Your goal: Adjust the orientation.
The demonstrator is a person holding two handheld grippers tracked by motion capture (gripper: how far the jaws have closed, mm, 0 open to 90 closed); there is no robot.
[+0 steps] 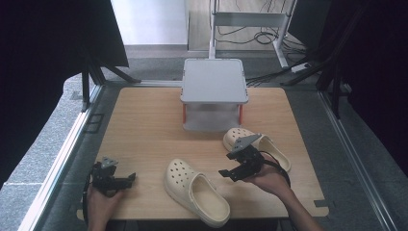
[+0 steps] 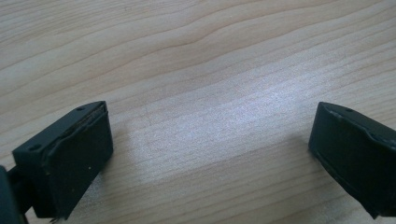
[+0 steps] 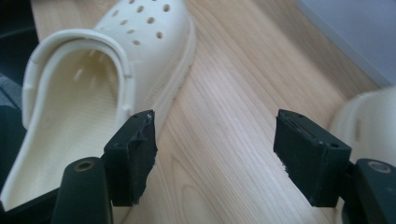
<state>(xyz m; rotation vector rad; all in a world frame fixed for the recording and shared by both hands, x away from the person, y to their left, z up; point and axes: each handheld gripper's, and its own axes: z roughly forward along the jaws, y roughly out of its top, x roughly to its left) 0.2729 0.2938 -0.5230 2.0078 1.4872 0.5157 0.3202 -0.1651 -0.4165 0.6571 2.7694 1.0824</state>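
Two cream perforated clogs lie on the wooden table (image 1: 144, 125). One clog (image 1: 195, 192) is near the front edge, toe pointing far-left. The other clog (image 1: 269, 149) lies farther right, partly hidden behind my right gripper (image 1: 230, 167). That gripper hovers between the two shoes, jaws open and pointing left, nothing between them. In the right gripper view the gripper (image 3: 215, 135) frames bare wood, with the near clog (image 3: 93, 79) on the left and the second clog (image 3: 369, 121) at the right edge. My left gripper (image 1: 128, 179) rests open at the front left, over bare wood (image 2: 212, 126).
A grey two-level stand (image 1: 214, 79) with orange posts sits at the table's far middle; its edge shows in the right gripper view (image 3: 355, 28). Bare wood stretches across the left half. Black frames and cables lie on the floor beyond the table.
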